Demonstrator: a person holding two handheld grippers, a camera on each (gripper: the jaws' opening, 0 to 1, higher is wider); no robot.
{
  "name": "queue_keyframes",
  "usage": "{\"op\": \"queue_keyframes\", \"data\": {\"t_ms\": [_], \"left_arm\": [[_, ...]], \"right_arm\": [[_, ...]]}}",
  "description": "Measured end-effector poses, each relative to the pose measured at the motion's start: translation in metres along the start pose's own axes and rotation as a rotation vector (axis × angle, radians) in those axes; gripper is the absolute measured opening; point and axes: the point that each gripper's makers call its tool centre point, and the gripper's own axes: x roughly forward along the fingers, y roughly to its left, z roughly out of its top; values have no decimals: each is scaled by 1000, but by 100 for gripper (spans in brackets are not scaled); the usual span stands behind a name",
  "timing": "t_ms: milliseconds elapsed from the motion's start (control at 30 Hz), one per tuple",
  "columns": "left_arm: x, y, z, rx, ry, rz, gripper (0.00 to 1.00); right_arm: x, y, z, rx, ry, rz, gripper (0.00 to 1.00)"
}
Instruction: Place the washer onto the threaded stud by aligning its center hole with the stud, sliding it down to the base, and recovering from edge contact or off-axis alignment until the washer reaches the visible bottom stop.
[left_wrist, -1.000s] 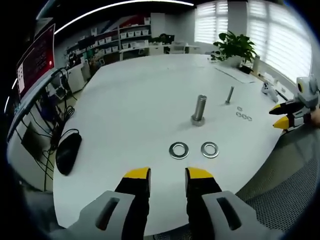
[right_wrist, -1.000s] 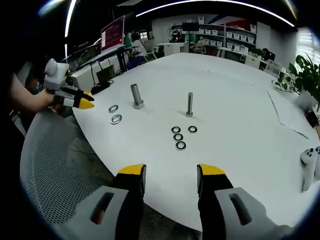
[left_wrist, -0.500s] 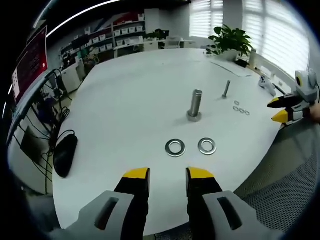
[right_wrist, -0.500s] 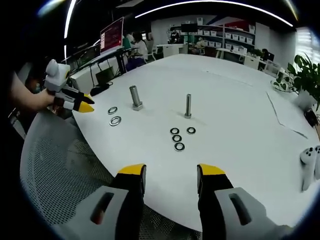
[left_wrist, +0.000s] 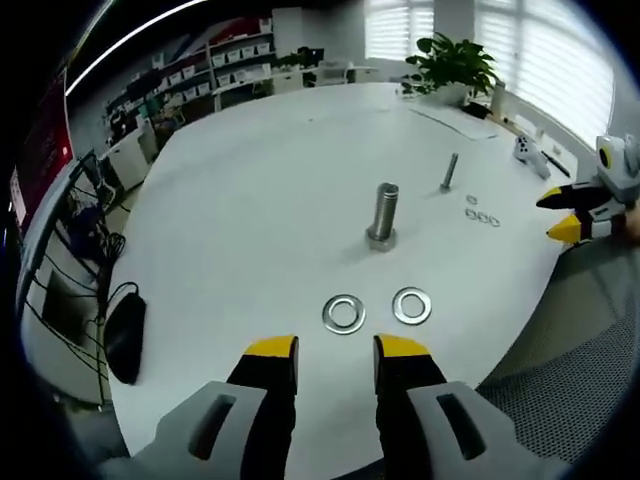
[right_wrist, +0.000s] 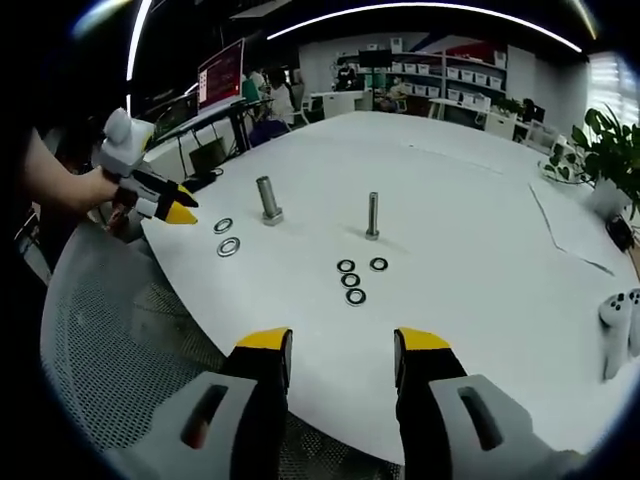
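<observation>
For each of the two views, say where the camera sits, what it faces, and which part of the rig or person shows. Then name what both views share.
Left gripper view: rides the left gripper, facing the thick stud and two large washers; the right gripper enters at right.
Right gripper view: rides the right gripper, facing the thin stud and three small washers; a hand holds the left gripper.
Shared: white table, both studs.

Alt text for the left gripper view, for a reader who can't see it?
The open left tool hovers at the edge of a white table, just short of two large washers. Beyond them stands a thick stud, with a thinner stud farther off.
</observation>
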Motion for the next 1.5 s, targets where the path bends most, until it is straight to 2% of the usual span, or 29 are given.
{"op": "queue_keyframes", "data": {"t_ms": [200, 500, 667, 733, 800, 933, 1100, 1233, 1400, 1500], "left_arm": [[6, -1, 8, 17, 17, -14, 28], [21, 9, 6, -2, 94, -48, 30], [25, 12, 4, 44, 163, -75, 30], [25, 13, 8, 68, 172, -77, 30], [28, 15, 10, 64, 179, -86, 30], [35, 8, 3, 71, 239, -123, 30], [41, 2, 4, 111, 257, -139, 31], [46, -1, 0, 158, 295, -148, 31], [49, 0, 5, 164, 289, -151, 30], [50, 0, 4, 218, 297, -157, 29]], "right_arm": [[-1, -2, 3, 0, -18, -9, 43], [1, -4, 1, -1, 0, -11, 43], [0, -6, 3, 5, -4, -19, 43], [0, -6, 5, 6, -9, -20, 43], [0, -6, 6, 2, -14, -20, 42], [0, -6, 7, 7, -18, -28, 42], [0, -4, 7, 0, -12, -25, 42], [0, -4, 6, 0, -13, -26, 42], [0, -4, 6, -2, -11, -27, 42], [0, -4, 6, -6, -13, -30, 41]]}}
